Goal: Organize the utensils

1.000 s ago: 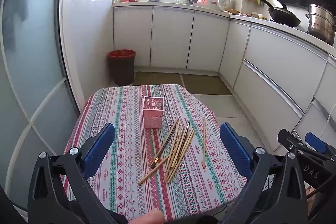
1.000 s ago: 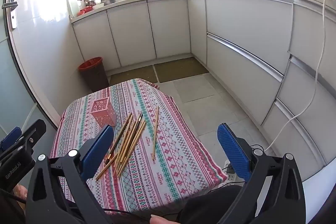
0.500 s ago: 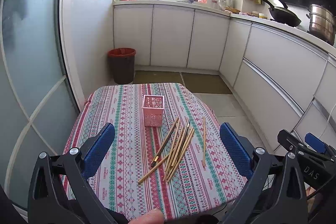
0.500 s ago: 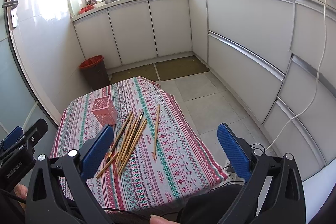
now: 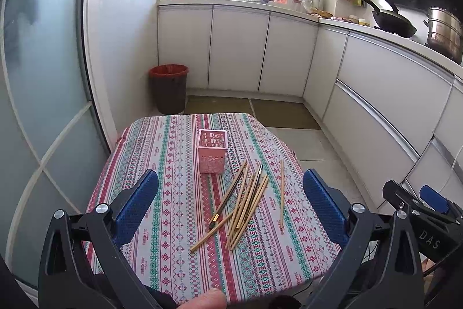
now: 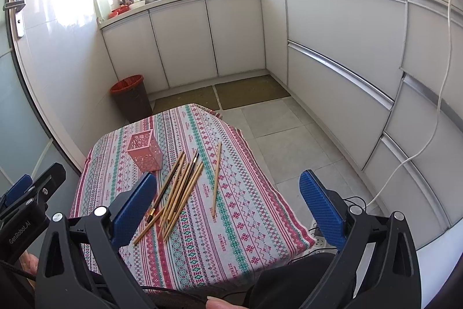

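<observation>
A pink perforated holder [image 5: 211,151] stands upright on the patterned tablecloth [image 5: 162,207]; it also shows in the right wrist view [image 6: 144,151]. Several wooden chopsticks [image 5: 246,201] lie in a loose pile in front of it, with one dark-handled stick among them; the pile also shows in the right wrist view [image 6: 179,190]. One chopstick [image 5: 281,191] lies apart to the right, also in the right wrist view [image 6: 216,175]. My left gripper [image 5: 230,206] is open and empty, above the table's near edge. My right gripper [image 6: 227,207] is open and empty, above the table's near right side.
A brown bin with a red liner [image 5: 168,87] stands on the floor beyond the table. White cabinets [image 5: 237,48] run along the back and right. A glass door [image 5: 37,77] is at the left. A white cable [image 6: 434,120] hangs at the right.
Both grippers have risen slightly and pulled back a little from the table. Nothing on the table has moved.
</observation>
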`<state>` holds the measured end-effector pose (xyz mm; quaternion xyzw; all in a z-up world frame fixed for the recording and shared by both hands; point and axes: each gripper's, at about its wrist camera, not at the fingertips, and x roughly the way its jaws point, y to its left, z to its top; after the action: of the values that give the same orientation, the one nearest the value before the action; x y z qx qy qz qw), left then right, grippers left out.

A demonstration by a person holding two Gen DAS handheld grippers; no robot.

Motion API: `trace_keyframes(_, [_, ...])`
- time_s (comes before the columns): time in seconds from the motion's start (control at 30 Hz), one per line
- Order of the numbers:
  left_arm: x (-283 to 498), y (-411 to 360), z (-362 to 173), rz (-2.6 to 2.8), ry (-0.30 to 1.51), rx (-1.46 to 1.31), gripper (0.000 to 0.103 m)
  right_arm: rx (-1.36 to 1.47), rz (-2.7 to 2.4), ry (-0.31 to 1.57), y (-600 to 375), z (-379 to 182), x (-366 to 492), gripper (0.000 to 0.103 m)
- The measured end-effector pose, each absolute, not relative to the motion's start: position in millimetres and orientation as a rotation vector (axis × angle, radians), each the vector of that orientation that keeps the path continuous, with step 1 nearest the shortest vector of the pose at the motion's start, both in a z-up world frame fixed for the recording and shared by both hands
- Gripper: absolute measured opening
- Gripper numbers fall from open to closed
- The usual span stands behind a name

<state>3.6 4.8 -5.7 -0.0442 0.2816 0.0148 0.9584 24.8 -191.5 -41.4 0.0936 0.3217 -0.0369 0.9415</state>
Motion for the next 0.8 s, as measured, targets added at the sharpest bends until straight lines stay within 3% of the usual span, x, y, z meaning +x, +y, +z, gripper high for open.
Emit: trace_keyframes(0.8, [3.2, 7.4, -9.3, 0.037, 0.581, -0.093, 0.096, 0.194, -0.068, 0.672, -192.3, -43.2, 27.1, 0.096])
